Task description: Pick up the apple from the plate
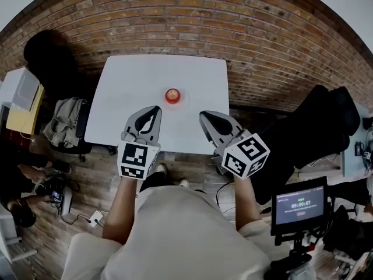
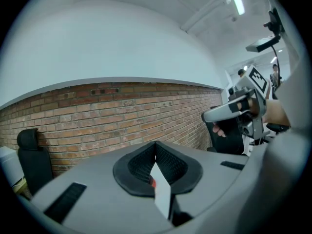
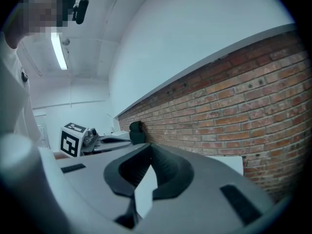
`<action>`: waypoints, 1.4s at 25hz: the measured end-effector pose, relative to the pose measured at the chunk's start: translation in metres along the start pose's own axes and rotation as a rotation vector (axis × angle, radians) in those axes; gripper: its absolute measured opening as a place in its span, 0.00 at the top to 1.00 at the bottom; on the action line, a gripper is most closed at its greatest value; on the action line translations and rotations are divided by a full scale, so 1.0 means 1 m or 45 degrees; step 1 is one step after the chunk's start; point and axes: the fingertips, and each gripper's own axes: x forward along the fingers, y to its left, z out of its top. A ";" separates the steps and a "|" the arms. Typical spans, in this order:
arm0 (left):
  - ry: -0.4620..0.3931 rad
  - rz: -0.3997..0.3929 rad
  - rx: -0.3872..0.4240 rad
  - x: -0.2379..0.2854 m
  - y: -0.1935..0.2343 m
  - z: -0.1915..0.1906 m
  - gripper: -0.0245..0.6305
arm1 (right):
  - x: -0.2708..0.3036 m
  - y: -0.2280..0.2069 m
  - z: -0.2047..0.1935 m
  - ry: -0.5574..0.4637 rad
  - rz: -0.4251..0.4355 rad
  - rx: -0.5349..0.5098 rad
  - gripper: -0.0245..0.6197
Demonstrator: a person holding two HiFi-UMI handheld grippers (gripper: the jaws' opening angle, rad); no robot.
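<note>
- Holds nothing in left tongs or right tongs, both shut.
- Finds apple on plate, centre of frame.
- Needs tongs opened wide first, then slow reach around apple.

Your right gripper, jaws closed tip to tip with nothing between them, points along a brick wall above a white table. Off to the left, your left gripper shows its marker cube beneath a ceiling strip light.
</note>
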 end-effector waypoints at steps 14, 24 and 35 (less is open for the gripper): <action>0.037 -0.119 -0.017 0.049 0.013 -0.015 0.96 | 0.028 -0.025 -0.003 0.012 -0.010 0.048 0.96; 0.102 -0.227 -0.013 0.093 0.034 -0.032 0.95 | 0.061 -0.054 -0.009 0.046 -0.099 0.108 0.96; 0.144 -0.309 -0.030 0.124 0.051 -0.051 0.95 | 0.092 -0.072 -0.021 0.097 -0.156 0.179 0.96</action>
